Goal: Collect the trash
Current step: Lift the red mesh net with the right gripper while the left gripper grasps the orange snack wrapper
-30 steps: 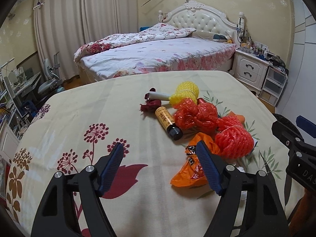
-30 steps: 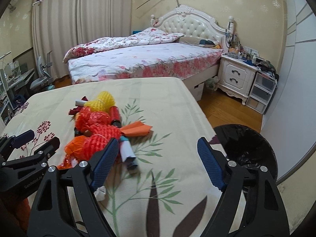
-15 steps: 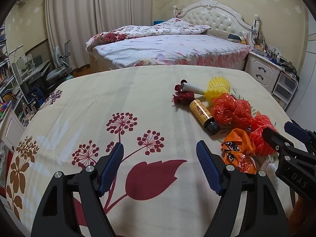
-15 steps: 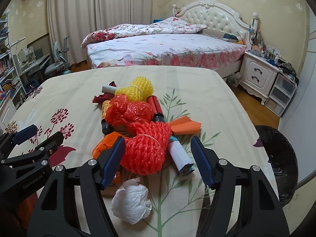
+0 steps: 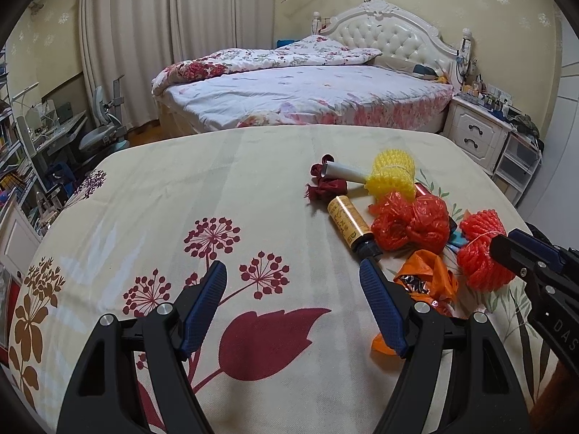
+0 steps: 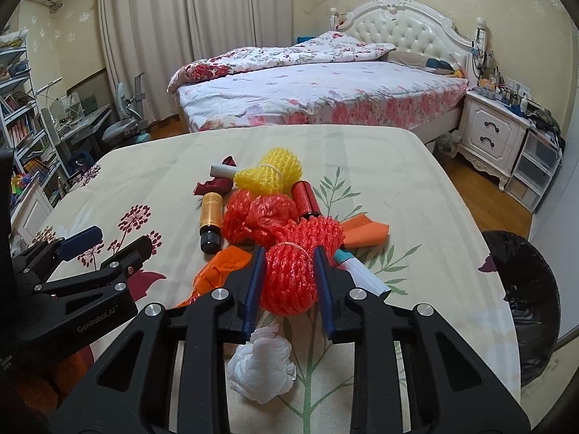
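while closing on the red foam net [image 6: 289, 278], right gripper [image 6: 289, 271] with pads already against both flanks of the lower lobe, pressing in at the near end of the trash pile on the flowered tablecloth [image 6: 398, 166]. probably very light, soft and springy, likely to squash rather than slip; best pinched across the fat lobe as now, or at the tied waist just above. left gripper [image 5: 293, 303] spread wide over bare cloth, nothing between its jaws. visible only from the right wrist: white crumpled tissue [image 6: 262, 365] below the jaws, black-lined bin [image 6: 517, 289] off the table's right edge, red bottle [image 6: 305, 199], orange paper [image 6: 365, 231]. clearer from the left wrist: gold bottle [image 5: 351, 222] lying lengthwise, orange wrapper [image 5: 427, 282], and the net [image 5: 481, 253] from its side.
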Action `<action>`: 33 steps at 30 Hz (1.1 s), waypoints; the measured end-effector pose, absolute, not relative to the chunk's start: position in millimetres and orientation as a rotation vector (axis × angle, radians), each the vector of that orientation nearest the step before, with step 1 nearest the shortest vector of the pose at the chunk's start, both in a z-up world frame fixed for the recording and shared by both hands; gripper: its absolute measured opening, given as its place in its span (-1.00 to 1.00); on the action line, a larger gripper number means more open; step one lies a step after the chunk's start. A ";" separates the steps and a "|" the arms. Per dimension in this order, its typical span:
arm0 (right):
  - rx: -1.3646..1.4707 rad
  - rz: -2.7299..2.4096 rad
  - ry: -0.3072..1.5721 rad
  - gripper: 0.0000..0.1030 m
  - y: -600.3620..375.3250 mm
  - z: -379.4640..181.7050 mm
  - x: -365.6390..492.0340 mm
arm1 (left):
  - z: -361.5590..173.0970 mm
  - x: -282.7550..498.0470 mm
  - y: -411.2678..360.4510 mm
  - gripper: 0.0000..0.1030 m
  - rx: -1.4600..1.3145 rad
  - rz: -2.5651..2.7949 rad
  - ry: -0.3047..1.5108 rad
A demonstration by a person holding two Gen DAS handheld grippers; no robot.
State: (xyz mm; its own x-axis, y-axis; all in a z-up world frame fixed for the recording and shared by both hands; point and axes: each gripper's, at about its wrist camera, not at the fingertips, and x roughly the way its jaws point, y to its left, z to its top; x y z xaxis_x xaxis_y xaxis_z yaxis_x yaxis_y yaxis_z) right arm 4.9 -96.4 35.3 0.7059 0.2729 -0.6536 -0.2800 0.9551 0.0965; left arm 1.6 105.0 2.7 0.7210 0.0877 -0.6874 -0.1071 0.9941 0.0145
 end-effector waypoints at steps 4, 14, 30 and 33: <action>0.008 0.285 0.709 -0.48 -107.6 41.7 9.2 | 4.6 9.4 101.8 0.43 -0.036 0.088 0.762; 0.001 0.177 0.677 -0.48 -144.1 43.5 14.2 | 3.1 6.2 82.1 0.44 -0.027 0.047 0.767; 0.043 0.121 0.693 -0.48 -182.1 27.2 -3.8 | -11.6 7.2 33.8 0.29 0.033 -0.033 0.780; 0.051 0.121 0.695 -0.48 -184.9 25.6 -4.9 | -15.4 7.9 33.6 0.03 0.006 -0.090 0.789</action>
State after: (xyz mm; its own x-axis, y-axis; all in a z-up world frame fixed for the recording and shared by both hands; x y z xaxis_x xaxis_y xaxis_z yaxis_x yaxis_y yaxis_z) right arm -4.9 -184.9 25.6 0.7614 0.1282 -0.6355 -0.0943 0.9917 0.0872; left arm 7.9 33.6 -15.5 0.7011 -0.0788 -0.7087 0.0833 0.9961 -0.0284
